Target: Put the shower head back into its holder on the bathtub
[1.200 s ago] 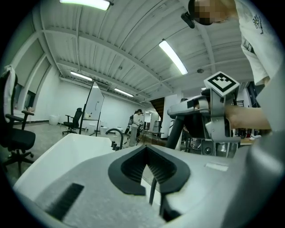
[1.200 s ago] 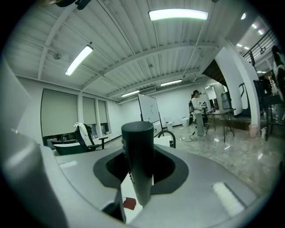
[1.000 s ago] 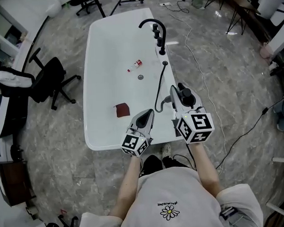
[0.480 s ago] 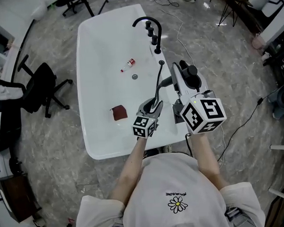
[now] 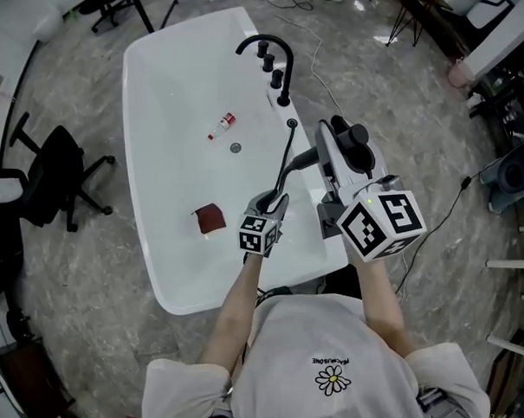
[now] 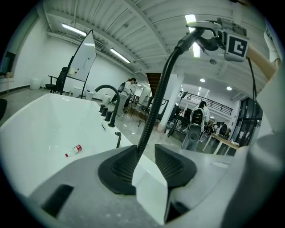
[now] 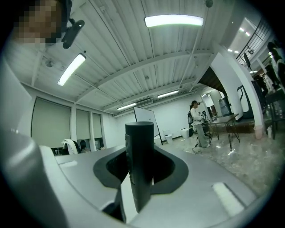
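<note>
Shower head off the tub, gripped on the right; hose runs loose through the left gripper.

Head view: the white bathtub holds a dark red cloth at 9 o'clock of the left gripper and a small bottle at 11 o'clock of it. The left gripper's jaws are apart and have just been closing a little. The black hose lies between them against one pad, unclamped. The hose rises towards 1 o'clock to the shower head, which sits at 5 o'clock of the black faucet, outside the tub's rim. The right gripper is clenched on the shower head's handle.
</note>
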`<state>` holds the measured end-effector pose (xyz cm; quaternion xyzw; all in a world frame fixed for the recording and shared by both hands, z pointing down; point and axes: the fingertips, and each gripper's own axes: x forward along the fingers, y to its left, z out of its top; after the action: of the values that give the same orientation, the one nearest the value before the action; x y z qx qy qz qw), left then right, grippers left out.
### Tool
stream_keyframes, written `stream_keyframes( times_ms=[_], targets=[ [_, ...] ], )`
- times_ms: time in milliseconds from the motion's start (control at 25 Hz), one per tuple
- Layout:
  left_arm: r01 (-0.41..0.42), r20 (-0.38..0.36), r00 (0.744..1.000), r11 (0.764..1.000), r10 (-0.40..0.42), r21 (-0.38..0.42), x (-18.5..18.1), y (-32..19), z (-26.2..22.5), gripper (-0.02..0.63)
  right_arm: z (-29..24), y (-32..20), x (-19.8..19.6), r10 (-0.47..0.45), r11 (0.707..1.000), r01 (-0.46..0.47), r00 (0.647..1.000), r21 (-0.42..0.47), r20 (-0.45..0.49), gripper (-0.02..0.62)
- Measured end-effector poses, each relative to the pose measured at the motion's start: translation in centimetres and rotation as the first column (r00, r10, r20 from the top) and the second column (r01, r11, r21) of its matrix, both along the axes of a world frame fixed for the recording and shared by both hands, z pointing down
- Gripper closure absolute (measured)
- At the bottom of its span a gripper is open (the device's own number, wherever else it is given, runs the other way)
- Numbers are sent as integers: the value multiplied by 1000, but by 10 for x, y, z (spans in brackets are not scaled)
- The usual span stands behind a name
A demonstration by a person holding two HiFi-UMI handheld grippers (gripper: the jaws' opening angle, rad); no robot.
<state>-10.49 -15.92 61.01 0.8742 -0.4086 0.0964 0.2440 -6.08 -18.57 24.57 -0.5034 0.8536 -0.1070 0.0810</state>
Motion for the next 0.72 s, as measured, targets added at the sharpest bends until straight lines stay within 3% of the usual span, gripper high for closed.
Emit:
stream_keyframes(
  times_ms=[200,360,560,720],
  targets=[
    [17,95,995,996,-9,-88,10,-21,55,482,-22,-20,26,-51,999,49,995,20,88,485],
    [152,180,976,975,-123,-159,16,-51,105,502,-58,-36,56,-134,987,126,988,97,82,485],
    [293,212,942,946,-260,-139,53,-80,101,541,-55,-66,107,-159,982,156,987,103,16,486],
    [439,173,889,897,-425,-52,34,-113,63,543,-52,-85,115,-157,982,157,988,103,-8,486]
  ],
)
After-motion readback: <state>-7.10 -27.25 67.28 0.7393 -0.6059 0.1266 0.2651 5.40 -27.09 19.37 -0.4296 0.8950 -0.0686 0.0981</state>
